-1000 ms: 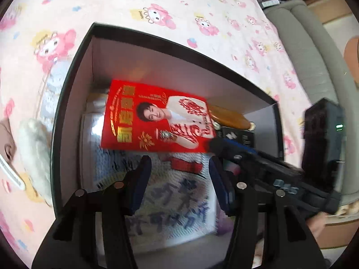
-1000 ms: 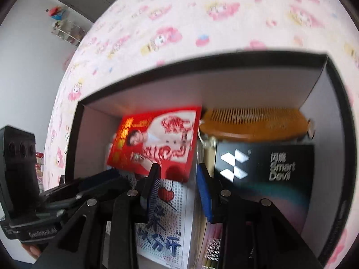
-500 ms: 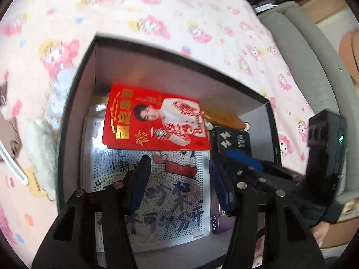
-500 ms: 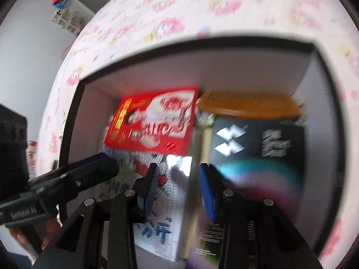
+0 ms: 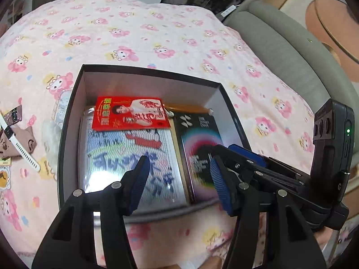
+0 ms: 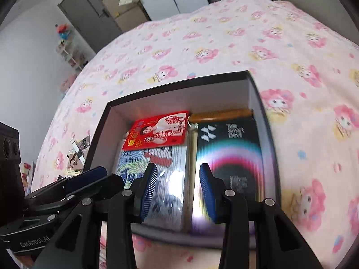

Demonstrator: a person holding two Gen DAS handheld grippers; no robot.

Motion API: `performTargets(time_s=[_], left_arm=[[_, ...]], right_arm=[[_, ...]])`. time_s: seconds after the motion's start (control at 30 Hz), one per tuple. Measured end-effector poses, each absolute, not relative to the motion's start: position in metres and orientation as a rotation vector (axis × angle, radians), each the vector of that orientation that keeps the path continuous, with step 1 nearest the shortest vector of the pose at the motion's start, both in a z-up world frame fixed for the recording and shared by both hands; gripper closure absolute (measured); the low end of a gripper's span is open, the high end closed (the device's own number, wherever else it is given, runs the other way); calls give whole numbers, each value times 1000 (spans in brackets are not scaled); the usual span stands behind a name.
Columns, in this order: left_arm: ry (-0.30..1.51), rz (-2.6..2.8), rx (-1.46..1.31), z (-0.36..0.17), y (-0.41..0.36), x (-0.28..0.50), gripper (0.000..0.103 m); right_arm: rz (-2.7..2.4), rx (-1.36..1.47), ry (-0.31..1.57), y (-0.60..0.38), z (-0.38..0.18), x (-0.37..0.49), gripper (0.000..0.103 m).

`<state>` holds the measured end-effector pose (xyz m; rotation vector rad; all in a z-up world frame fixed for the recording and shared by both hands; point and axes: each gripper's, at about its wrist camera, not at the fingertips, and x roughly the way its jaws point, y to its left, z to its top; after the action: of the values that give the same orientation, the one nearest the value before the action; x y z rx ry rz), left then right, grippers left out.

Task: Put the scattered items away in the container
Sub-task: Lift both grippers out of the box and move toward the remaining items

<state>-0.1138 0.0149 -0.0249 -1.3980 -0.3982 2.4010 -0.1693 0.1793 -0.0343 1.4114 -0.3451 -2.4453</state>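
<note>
A black open box (image 5: pixel 69 116) (image 6: pixel 258 89) sits on the pink bed. Inside lie a red card (image 5: pixel 131 116) (image 6: pixel 157 132), a white printed packet (image 5: pixel 128 154) (image 6: pixel 166 163), a black glossy box (image 5: pixel 199 141) (image 6: pixel 228 154) and a wooden comb (image 5: pixel 190 108) (image 6: pixel 222 113). My left gripper (image 5: pixel 177 177) is open and empty above the box's near edge. My right gripper (image 6: pixel 177 188) is open and empty, held above the box's near side. The right gripper also shows at the right of the left wrist view (image 5: pixel 258 163). The left gripper shows at the left of the right wrist view (image 6: pixel 74 183).
Left of the box on the bedspread lie a white strap (image 5: pixel 20 148), a brown cat-face item (image 5: pixel 15 139), a white fluffy item (image 5: pixel 50 134) and small cards (image 5: pixel 4 174) (image 6: pixel 77 154). A grey padded bed edge (image 5: pixel 280 51) runs along the right.
Both grippers have pulled up and back from inside the box, so the whole box and more bedspread show. The items in the box have not moved.
</note>
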Motion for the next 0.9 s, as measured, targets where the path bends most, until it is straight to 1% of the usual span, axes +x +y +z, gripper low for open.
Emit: performTargets(time_s=[0.07, 0.13, 0.2, 0.37, 0.63, 0.77, 0.9], left_arm=[[-413, 2397, -1391, -23, 12, -103, 46], [-435, 2393, -1388, -23, 6, -94, 46], [-416, 2406, -1390, -23, 3, -85, 46], [-369, 2415, -1394, -21, -6, -66, 46], [-219, 2455, -1371, -8, -17, -37, 47], [-239, 2452, -1362, -4, -29, -27, 47], [-245, 2472, -1349, 2, -43, -19, 47]], right_arm=[[-2459, 1391, -340, 179, -27, -157, 68], [-2430, 1406, -375, 176, -30, -151, 68], [-2399, 1418, -413, 170, -32, -143, 68], [-2435, 1421, -318, 158, -25, -120, 68], [-2425, 1412, -272, 137, -20, -92, 68], [-2415, 1406, -272, 127, -16, -80, 68], [-2422, 1385, -226, 113, -8, -72, 68]])
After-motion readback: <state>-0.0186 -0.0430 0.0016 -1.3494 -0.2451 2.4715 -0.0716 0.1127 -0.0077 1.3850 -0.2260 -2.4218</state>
